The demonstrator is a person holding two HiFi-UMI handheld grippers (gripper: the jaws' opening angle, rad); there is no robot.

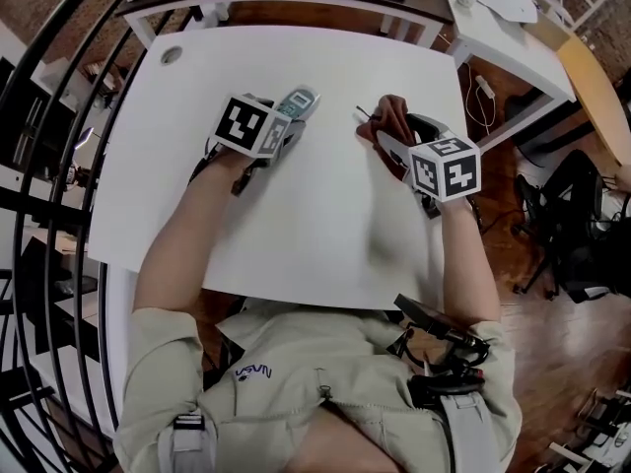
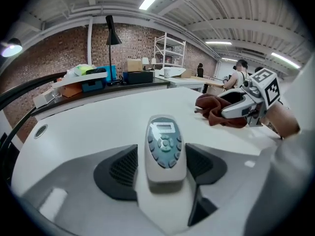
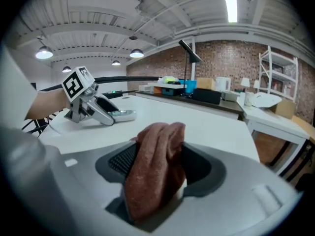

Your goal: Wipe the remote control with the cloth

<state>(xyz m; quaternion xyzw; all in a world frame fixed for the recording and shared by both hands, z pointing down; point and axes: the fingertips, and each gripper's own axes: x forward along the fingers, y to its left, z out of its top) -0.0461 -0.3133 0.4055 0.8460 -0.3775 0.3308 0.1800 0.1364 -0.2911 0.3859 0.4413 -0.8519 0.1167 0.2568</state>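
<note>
A grey remote control (image 1: 299, 101) with blue buttons lies flat on the white table (image 1: 296, 225). My left gripper (image 1: 293, 116) is open, with the remote (image 2: 165, 146) lying lengthwise between its dark pads (image 2: 123, 168); a thin gap shows on the left side. A brown cloth (image 1: 393, 118) sits bunched on the table to the right. My right gripper (image 1: 390, 136) is open around it: the cloth (image 3: 156, 163) stands in a loose heap between the jaws. Each gripper sees the other across the table, the right gripper (image 2: 237, 107) and the left gripper (image 3: 92, 111).
A round cable hole (image 1: 172, 55) is in the table's far left corner. A cluttered bench with a black desk lamp (image 2: 111, 33) runs behind the table. A second white table (image 1: 513, 37) stands at the far right, an office chair (image 1: 577, 215) to the right, black railings to the left.
</note>
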